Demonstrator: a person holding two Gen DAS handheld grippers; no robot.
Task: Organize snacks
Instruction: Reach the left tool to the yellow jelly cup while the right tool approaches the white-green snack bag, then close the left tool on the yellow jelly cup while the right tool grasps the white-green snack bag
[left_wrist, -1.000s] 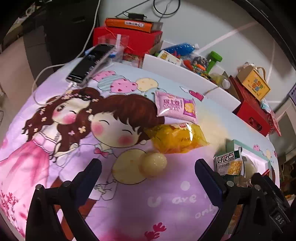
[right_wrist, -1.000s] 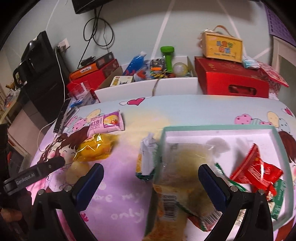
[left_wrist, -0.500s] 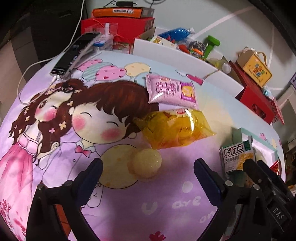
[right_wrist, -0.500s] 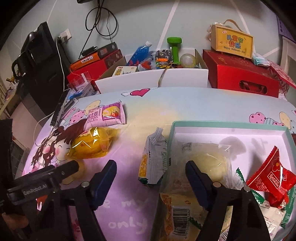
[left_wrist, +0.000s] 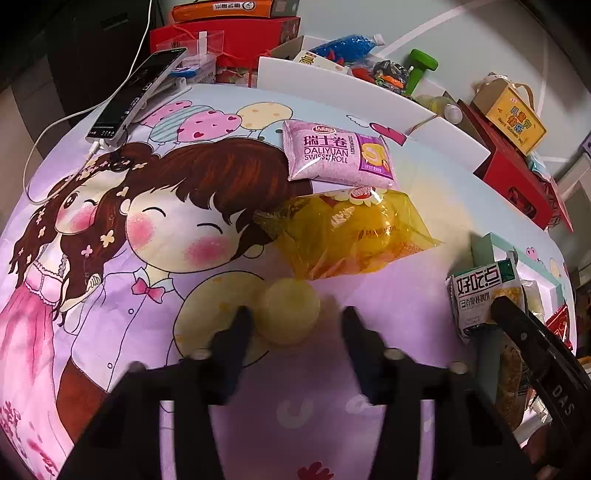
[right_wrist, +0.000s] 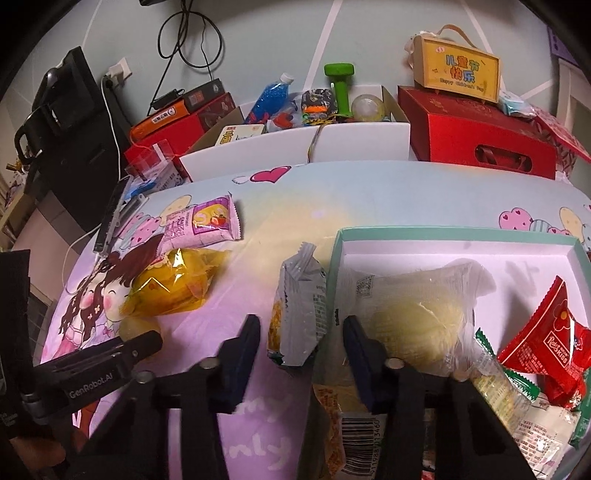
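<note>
Since a second ago both my tools have dropped closer to the cartoon-print tabletop (left_wrist: 155, 266), and their jaws have just been closing from wide to narrow. My left tool (left_wrist: 291, 325) now brackets the pale round jelly cup (left_wrist: 288, 314); its left finger looks to touch the cup, the right finger stands just beside it. My right tool (right_wrist: 301, 332) brackets the lower end of the grey snack packet (right_wrist: 299, 306), which lies just left of the teal-rimmed box (right_wrist: 334, 266); I cannot tell whether the pads press it. On the cloth I count four loose snacks: one pink Swiss roll pack (left_wrist: 338, 155), one yellow bag (left_wrist: 351, 236), the cup, the packet.
</note>
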